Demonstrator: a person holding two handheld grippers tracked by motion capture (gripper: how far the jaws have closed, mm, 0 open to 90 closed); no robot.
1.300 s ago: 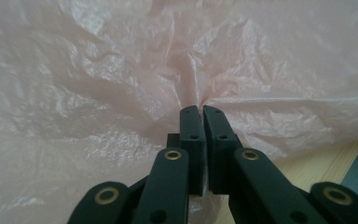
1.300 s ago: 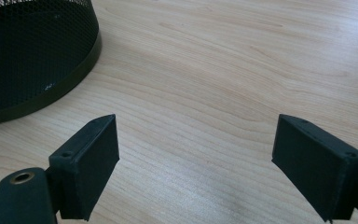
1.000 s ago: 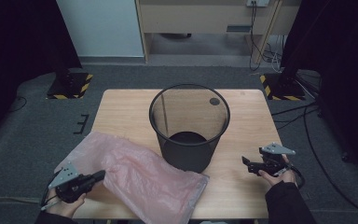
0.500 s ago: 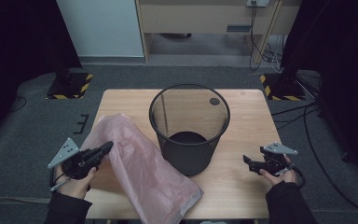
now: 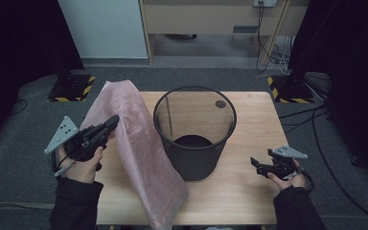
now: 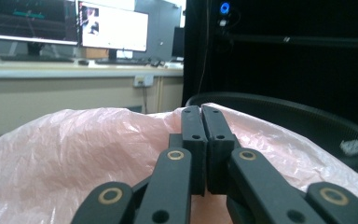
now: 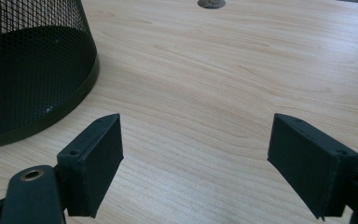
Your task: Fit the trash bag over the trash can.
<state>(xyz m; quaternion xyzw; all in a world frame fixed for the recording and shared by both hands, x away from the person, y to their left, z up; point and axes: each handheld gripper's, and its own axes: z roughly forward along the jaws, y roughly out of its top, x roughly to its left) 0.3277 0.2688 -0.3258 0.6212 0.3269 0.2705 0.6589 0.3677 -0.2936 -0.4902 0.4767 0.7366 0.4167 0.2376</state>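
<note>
Left of centre, the left gripper pinches the pink bag (jaws fully closed on it), beside the bin; lower right, the right gripper gapes wide, empty, over the table.

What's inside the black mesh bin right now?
The black mesh bin looks empty: only its dark bottom shows through the open top. The pink plastic bag hangs outside, covering part of its left wall.

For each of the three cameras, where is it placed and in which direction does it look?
High view: above the person's side, looking forward and down on the table; both forearms and hands show.
Left gripper view: on the left gripper, looking along shut jaws pinching the pink bag.
Right gripper view: on the right gripper, low over the table, jaws open.
Shared: the black mesh bin shows in all three.
</note>
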